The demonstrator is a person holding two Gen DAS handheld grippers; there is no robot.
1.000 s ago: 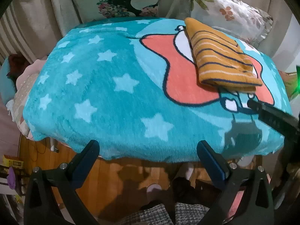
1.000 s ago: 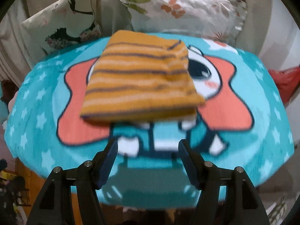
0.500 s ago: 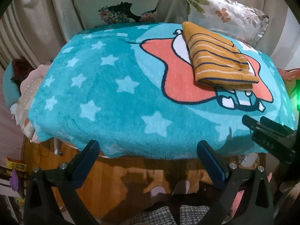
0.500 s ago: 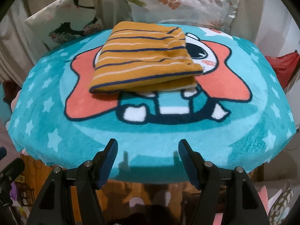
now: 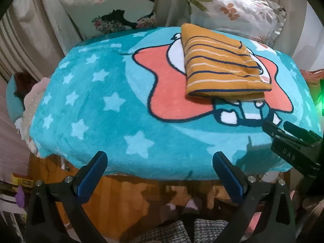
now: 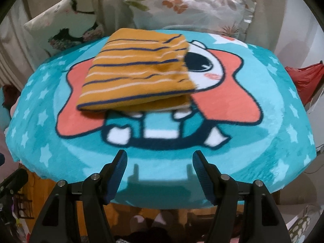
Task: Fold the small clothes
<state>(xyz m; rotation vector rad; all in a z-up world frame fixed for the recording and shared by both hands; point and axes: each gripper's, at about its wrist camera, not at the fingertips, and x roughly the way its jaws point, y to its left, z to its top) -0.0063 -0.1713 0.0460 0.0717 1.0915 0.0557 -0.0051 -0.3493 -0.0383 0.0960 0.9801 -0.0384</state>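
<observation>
The mustard-yellow knit garment with navy and white stripes (image 6: pixel 137 73) lies folded into a thick rectangle on the turquoise plush blanket with pale stars and a coral cartoon figure (image 5: pixel 97 109), which drapes over the work surface. From your right gripper (image 6: pixel 160 166) it sits at about eleven o'clock, well apart from the blue-padded fingers (image 6: pixel 121 162), which stand wide apart and hold nothing. From your left gripper (image 5: pixel 160 170) it lies at about one o'clock, further off; those fingers are also spread and empty.

Expect it to handle as light, soft and limp: it looks like stretchy jersey, with no stiffness of its own, so layers will likely slide over each other and sag if lifted by one point. The near edge shows stacked layers slightly gaping at the right corner. Judged from that, take hold at the near folded edge, pinching all layers together, ideally with one gripper toward each corner. The fleecy blanket may cling and drag with it.
</observation>
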